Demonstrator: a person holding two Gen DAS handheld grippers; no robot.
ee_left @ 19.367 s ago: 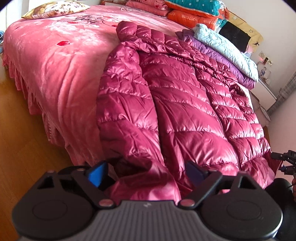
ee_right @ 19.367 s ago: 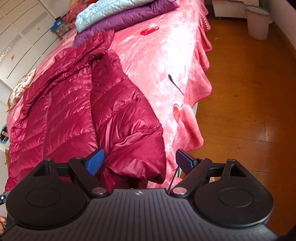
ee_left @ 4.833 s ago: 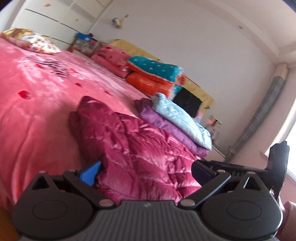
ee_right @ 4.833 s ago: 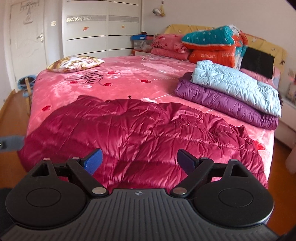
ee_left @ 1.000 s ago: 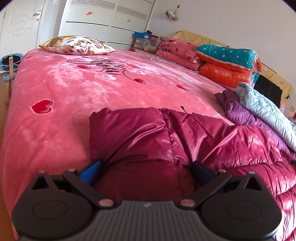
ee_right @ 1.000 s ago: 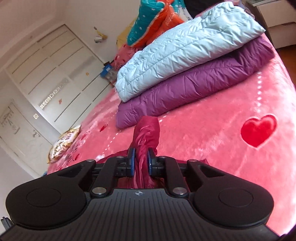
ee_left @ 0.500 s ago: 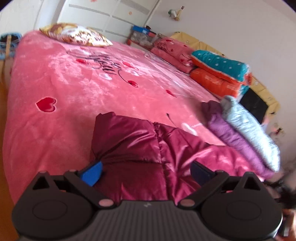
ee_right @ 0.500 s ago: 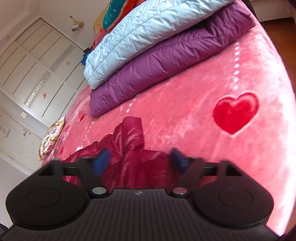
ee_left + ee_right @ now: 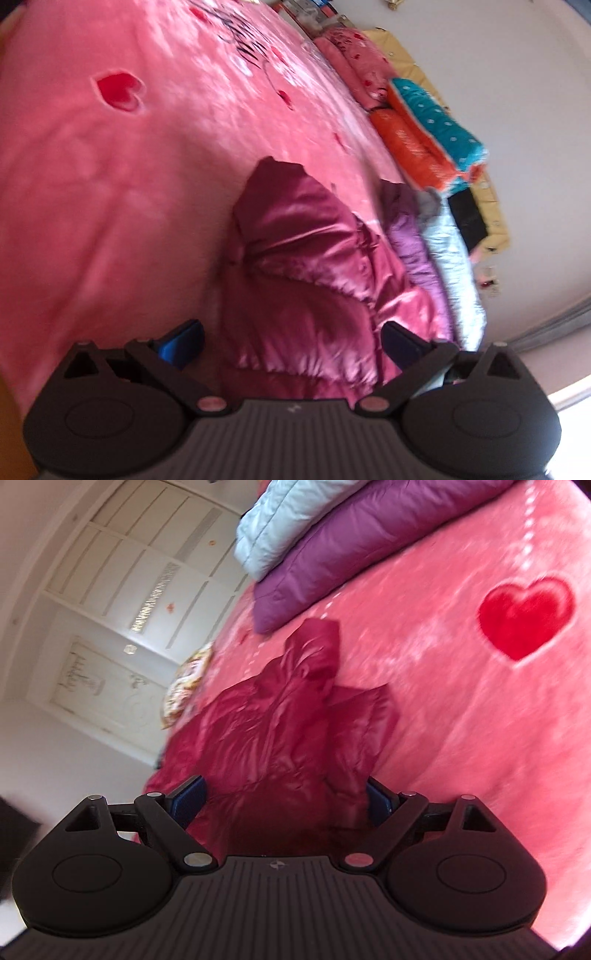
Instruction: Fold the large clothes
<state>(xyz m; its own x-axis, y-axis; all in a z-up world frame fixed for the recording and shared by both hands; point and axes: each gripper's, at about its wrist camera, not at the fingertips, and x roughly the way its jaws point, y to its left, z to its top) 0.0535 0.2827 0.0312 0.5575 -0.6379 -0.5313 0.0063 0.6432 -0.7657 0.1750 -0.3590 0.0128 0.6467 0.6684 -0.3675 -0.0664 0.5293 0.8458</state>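
With both my left tongs [image 9: 291, 343] and right tongs [image 9: 282, 799] spread and empty, the crimson down jacket [image 9: 306, 273] lies bunched, half-folded on the bed [image 9: 110, 184], probably needing another fold.

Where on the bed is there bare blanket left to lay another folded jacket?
Free: the pink blanket left of the maroon jacket, around the red heart; also the stretch by the other heart, below the purple jacket. Crowded: the far edge, where purple and light blue jacket meet the stacked quilts.
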